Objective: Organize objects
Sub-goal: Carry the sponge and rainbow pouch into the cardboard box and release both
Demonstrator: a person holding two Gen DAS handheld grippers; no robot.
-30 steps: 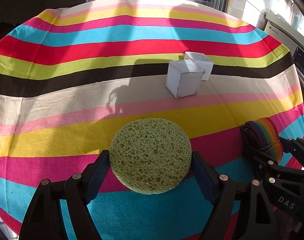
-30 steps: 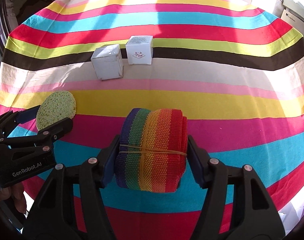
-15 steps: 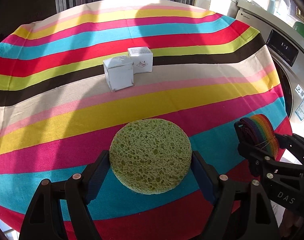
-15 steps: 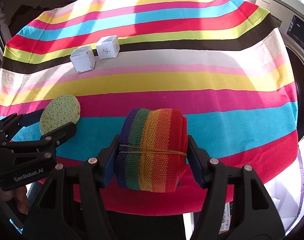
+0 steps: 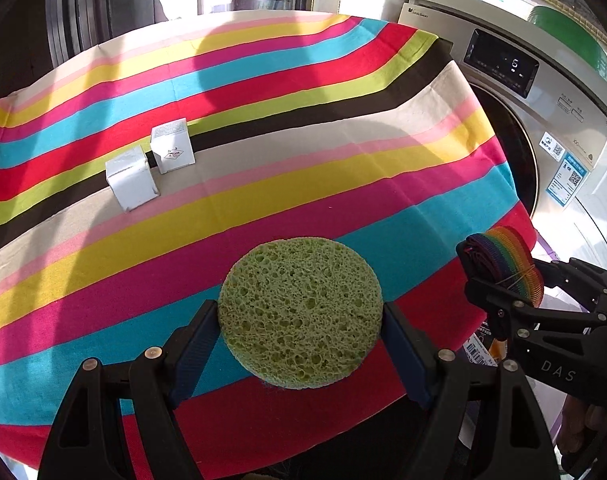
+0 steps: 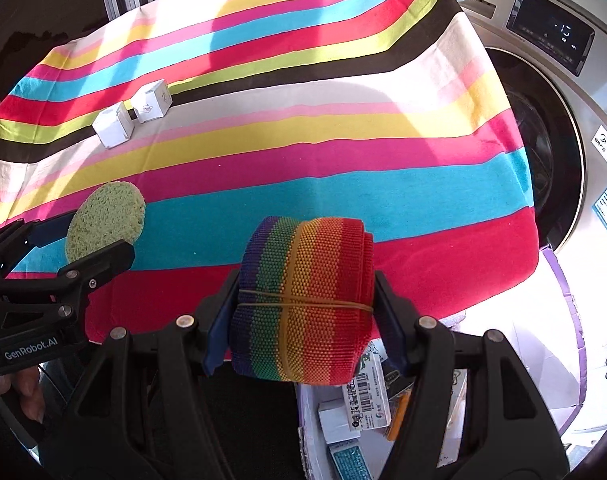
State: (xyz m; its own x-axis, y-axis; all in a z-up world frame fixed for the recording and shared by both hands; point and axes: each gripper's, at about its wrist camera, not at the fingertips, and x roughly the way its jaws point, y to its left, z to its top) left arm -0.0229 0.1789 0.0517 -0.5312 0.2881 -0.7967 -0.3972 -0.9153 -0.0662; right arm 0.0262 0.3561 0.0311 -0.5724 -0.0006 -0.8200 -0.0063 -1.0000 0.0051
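The left gripper [image 5: 299, 332] is clamping a round green sponge [image 5: 300, 312] by its edges, the blue-padded fingers [image 5: 195, 340] pressing in from both sides, so the sponge is hanging in the air above the near red and turquoise stripes of the tabletop [image 5: 343, 128]. Just to its right, the right gripper [image 6: 303, 320] is squeezing a rolled rainbow strap [image 6: 303, 300], bound with a thin rubber band [image 6: 303, 304], its fingers half spread around the roll; this bundle is hovering past the near edge of the striped cloth, over an open carton [image 6: 559, 280] of small packets on the floor. Farther off, on the left part of the cloth, two small white boxes [image 5: 131, 178] are sitting side by side, nearly touching, along the dark brown stripe. A washing machine [image 5: 543, 92] is standing on the far right, close against the tabletop's edge.
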